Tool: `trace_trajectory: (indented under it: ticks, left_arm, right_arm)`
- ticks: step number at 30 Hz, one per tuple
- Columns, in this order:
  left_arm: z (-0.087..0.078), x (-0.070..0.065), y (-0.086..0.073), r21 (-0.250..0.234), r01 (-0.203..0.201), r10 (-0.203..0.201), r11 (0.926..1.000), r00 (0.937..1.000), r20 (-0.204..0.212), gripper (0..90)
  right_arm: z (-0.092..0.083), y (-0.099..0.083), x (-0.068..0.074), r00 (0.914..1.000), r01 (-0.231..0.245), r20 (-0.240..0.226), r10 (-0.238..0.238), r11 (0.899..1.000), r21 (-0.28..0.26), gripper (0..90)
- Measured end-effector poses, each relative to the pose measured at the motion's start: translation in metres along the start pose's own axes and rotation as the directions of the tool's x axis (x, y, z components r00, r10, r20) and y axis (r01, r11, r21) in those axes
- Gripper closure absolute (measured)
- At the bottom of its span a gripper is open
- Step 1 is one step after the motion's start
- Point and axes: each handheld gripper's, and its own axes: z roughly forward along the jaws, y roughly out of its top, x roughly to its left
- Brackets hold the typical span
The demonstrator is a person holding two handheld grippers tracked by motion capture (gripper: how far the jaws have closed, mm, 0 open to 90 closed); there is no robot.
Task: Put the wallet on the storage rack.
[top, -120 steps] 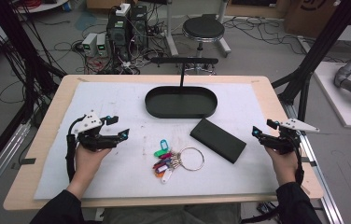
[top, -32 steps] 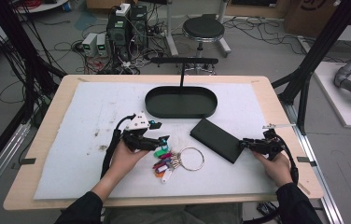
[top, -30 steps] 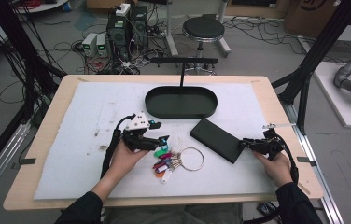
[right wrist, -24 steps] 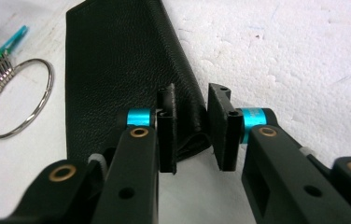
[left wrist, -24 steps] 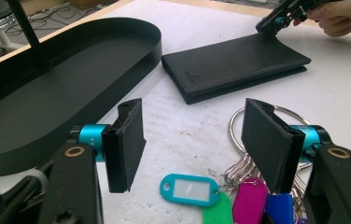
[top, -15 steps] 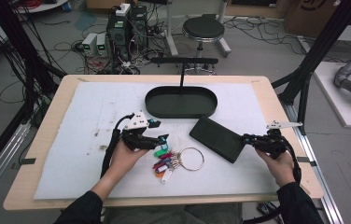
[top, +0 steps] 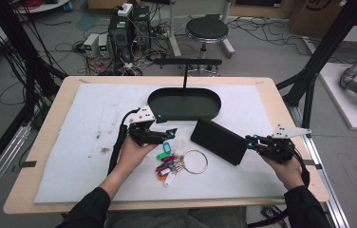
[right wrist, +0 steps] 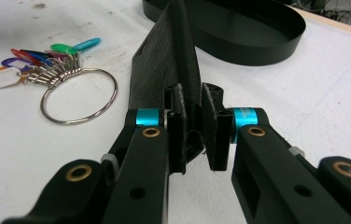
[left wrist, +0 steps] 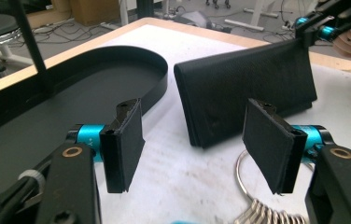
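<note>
A black wallet [top: 219, 140] lies to the right of the middle of the white mat. My right gripper [top: 249, 142] is shut on its right end; the jaws have just been closing, and the pads [right wrist: 211, 126] now pinch the wallet [right wrist: 169, 60] edge-on, with that end raised. A bunch of keys [top: 166, 167] with coloured tags on a large metal ring [top: 195, 161] lies near the front. My left gripper [top: 169, 133] hovers just above the keys, open, with nothing between its pads [left wrist: 127, 140]; beyond them lie the wallet [left wrist: 248, 79] and the ring [left wrist: 240, 173].
A black oval tray [top: 214, 112] with an upright T-shaped stand [top: 186, 61] sits at the back middle of the mat, close behind the wallet and my left gripper. The tray wall [left wrist: 157, 84] curves just ahead of the left jaws. Bare mat lies at far left.
My right gripper has shut on the wallet's right end and lifted it a little. Earlier my left hand came from the table's left side to the keys; it has since stayed still.
</note>
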Motion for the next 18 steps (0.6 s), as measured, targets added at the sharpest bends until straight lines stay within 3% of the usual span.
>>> trace_trajectory:
  ticks: [11, 18]
  left_arm:
    - [0.044, 0.014, 0.004, 0.01, 0.036, -0.036, 0.9993, 0.998, 0.051, 30.0]
    - [0.066, 0.016, 0.004, 0.032, 0.011, -0.016, 0.9994, 0.9902, 0.139, 28.1]
  right_arm:
    - [-0.004, 0.003, 0.008, 0.9946, 0.094, -0.042, -0.095, 0.995, -0.015, 81.8]
    - [-0.006, 0.004, 0.009, 0.989, 0.127, -0.073, -0.128, 0.992, -0.02, 81.8]
